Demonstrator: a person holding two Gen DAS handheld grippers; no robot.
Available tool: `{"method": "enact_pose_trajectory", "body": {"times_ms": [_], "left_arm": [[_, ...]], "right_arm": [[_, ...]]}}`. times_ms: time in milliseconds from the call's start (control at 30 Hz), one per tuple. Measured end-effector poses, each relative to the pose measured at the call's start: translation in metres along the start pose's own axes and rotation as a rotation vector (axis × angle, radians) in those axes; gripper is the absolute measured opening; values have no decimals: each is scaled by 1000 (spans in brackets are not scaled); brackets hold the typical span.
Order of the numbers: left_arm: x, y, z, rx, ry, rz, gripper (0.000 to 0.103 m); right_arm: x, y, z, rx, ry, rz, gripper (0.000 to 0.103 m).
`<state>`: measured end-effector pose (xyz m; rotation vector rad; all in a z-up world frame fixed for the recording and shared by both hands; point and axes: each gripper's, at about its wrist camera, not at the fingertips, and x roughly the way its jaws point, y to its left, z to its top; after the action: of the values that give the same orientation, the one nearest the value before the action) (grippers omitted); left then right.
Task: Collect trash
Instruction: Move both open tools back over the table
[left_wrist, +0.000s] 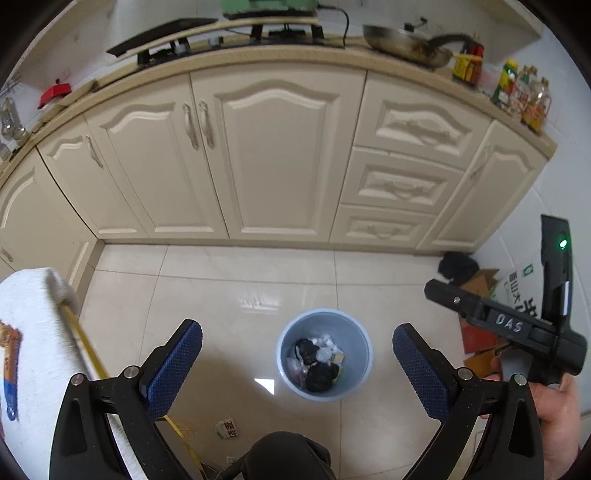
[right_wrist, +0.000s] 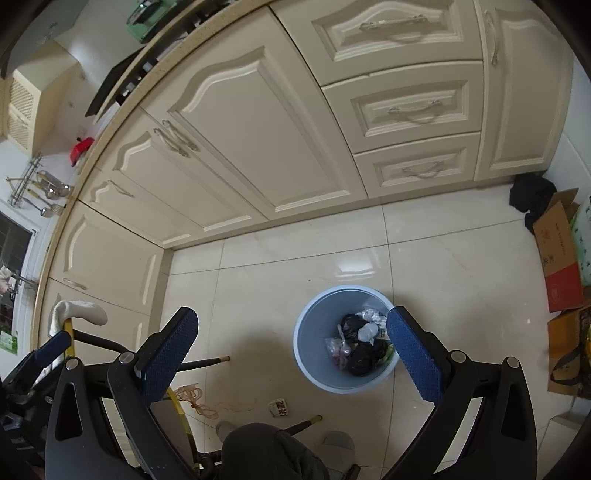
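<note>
A: How do your jaws stand?

B: Your left gripper (left_wrist: 297, 354) is spread wide with nothing between its blue pads (left_wrist: 177, 365). Your right gripper (right_wrist: 291, 354) is spread just as wide, and it too grips nothing.

A: Where is the trash?

B: Both of your grippers point down at the blue bin (left_wrist: 356, 334) on the tiled floor (left_wrist: 229, 295). Black bags and crumpled white paper (right_wrist: 371, 315) lie inside it. One small printed wrapper (right_wrist: 279, 407) lies on the floor near the bin, close to your knee (right_wrist: 266, 446).

A: And further out?

B: Cream cabinets (left_wrist: 273, 155) stand behind the bin. Cardboard boxes (right_wrist: 559, 247) sit to the right, against the wall. Your right hand (left_wrist: 557, 417) shows at the left camera's right edge, holding its gripper.
</note>
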<state>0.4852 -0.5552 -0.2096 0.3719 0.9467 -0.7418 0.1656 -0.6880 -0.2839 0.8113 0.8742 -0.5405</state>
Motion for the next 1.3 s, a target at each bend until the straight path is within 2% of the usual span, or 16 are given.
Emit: {"method": "enact_pose_trajectory", "body": {"times_ms": [267,567,900,1100,1300], "left_arm": [[-95,25,-55,-25,-128,-7,102],[-225,77,-137,-115,-302,14,102],[-334,137,-255,-282,-425,161,102],[-379,160,-323,-394,-459,238,102],[-410,175,-376,-484,-469,314,102]], "right_arm": [[-35,37,-5,-58,-49,20,103],[-89,123,-19,-200,-130,92,103],[-121,255,-70,-429,-168,210,103],[-124,321,-108,-537,-160,286,103],[-120,375,-140,-638,-138,345,103]]}}
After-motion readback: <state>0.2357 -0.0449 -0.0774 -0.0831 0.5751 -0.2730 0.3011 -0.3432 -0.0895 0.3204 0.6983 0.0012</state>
